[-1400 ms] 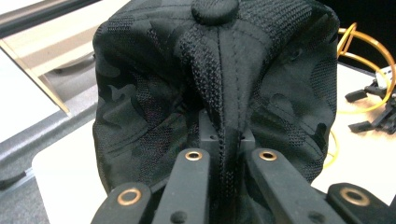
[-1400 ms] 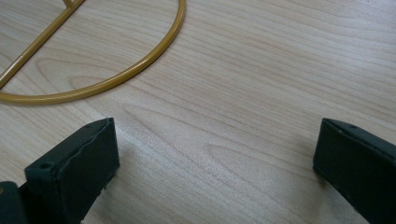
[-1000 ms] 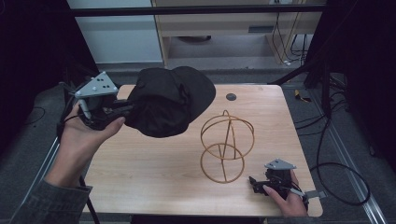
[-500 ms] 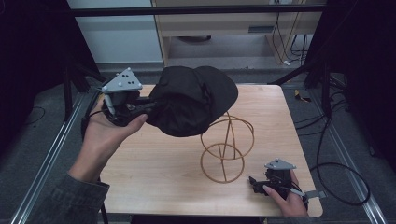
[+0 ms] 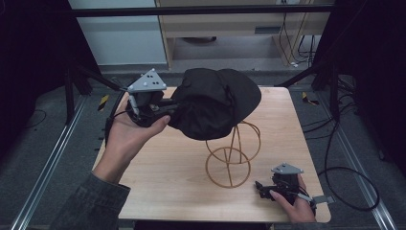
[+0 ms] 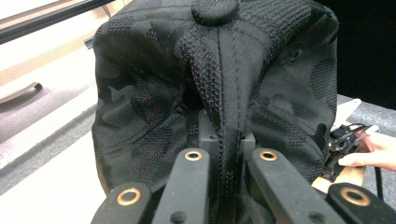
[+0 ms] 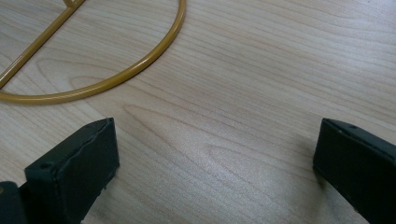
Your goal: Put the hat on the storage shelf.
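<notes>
Over the wooden table (image 5: 172,187), the left gripper (image 5: 165,106) is pinching a black cap (image 5: 215,103) above the wire stand (image 5: 232,158); the right gripper (image 5: 262,188) is resting with jaws spread apart.

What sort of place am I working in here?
Probably a lab or recording rig: a bare wooden table ringed by metal floor rails, loose cables, and a handheld left gripper holding a black cap.

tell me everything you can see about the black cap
The black cap is soft woven fabric with a faint camouflage pattern, stitched panel seams and a round button on its crown. Its brim points away from the person. The left gripper is shut on a fold of its cloth and holds it in the air above the gold wire stand, hiding the stand's top.
</notes>
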{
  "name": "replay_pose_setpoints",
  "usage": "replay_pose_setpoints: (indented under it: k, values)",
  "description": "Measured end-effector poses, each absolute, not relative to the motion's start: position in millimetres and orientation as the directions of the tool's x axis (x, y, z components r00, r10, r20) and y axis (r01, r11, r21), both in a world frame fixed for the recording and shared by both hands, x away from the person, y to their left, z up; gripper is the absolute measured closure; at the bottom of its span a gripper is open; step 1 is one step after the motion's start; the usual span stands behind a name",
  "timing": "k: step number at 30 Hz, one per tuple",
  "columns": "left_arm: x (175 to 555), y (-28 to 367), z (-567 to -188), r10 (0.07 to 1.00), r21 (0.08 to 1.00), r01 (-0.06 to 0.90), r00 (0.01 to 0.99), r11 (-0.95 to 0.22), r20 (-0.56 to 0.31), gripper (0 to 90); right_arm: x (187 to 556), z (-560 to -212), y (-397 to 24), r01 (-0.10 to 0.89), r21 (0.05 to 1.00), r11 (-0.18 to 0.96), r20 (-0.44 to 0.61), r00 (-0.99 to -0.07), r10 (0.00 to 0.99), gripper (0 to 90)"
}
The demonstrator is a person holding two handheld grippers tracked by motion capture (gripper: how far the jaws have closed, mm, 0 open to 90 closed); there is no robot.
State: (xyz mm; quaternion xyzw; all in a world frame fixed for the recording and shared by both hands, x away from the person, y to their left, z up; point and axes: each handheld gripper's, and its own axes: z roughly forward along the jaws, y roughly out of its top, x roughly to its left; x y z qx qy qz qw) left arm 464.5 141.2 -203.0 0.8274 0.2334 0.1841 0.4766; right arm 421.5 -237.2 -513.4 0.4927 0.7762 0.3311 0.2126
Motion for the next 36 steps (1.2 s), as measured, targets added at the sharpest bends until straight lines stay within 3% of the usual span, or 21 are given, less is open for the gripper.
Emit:
replay_pose_setpoints:
  k: [12,36]
  values:
    - [461,113,-221,0.513,0.850,0.206,0.854,-0.484,0.085,87.1,421,-513,-237,0.627,0.722,0.292,-0.001,-0.422,0.907,0.4]
    - [461,93,-246,0.478,0.817,0.221,0.875,-0.532,0.075,86.6,421,-513,-237,0.627,0.722,0.292,-0.001,-0.422,0.907,0.4]
